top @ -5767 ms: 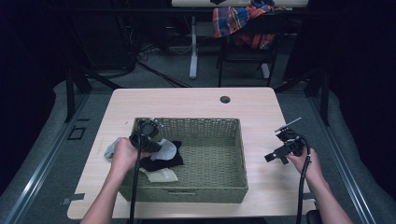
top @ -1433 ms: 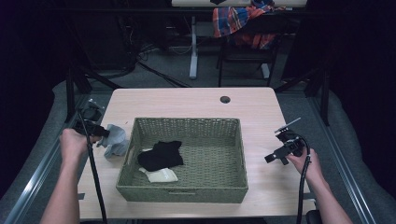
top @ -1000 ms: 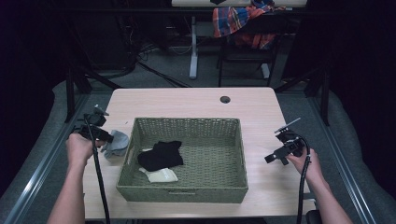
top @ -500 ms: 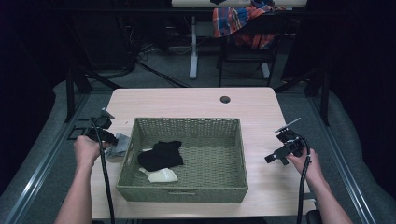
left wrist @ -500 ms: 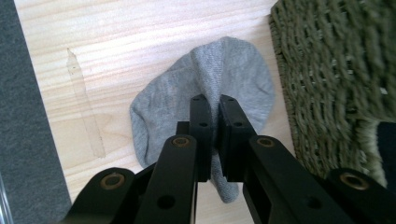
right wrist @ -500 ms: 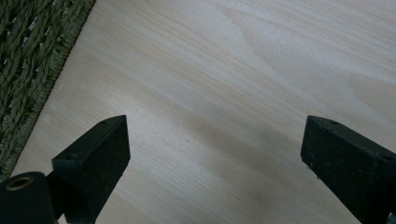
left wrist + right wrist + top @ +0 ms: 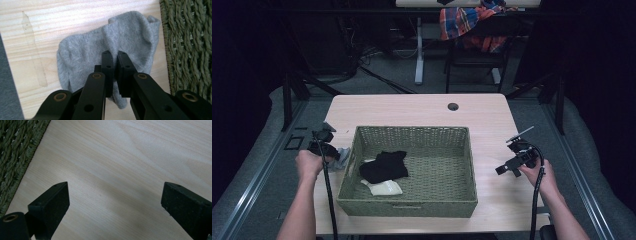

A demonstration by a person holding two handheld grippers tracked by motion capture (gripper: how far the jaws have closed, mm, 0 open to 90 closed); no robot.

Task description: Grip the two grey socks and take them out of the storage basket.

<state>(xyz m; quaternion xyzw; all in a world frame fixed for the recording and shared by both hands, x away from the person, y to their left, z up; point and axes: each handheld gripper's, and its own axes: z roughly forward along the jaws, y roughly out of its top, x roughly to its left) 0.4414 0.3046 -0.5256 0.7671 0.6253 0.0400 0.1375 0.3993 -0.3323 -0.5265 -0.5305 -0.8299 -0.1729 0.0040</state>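
Note:
A grey sock (image 7: 82, 52) lies crumpled on the wooden table, just left of the woven basket (image 7: 412, 202). My left gripper (image 7: 114, 53) is shut on a fold of this sock, low over the table; in the high view the left gripper (image 7: 326, 145) sits beside the grey sock (image 7: 343, 156) at the basket's left wall. Inside the basket lie a black cloth (image 7: 384, 166) and a cream sock (image 7: 384, 187). My right gripper (image 7: 115, 197) stands open over bare table; the high view shows the right gripper (image 7: 508, 156) to the right of the basket.
The basket's woven wall (image 7: 190, 50) runs close along the sock's right side. The table's left edge (image 7: 5, 75) is near the sock. A dark grommet hole (image 7: 453, 106) sits at the table's far side. A chair with a plaid cloth (image 7: 467, 22) stands beyond.
My left gripper lifted the grey sock out of the basket, carried it left over the rim, and has sunk toward the table beside the basket. The right gripper has not moved.

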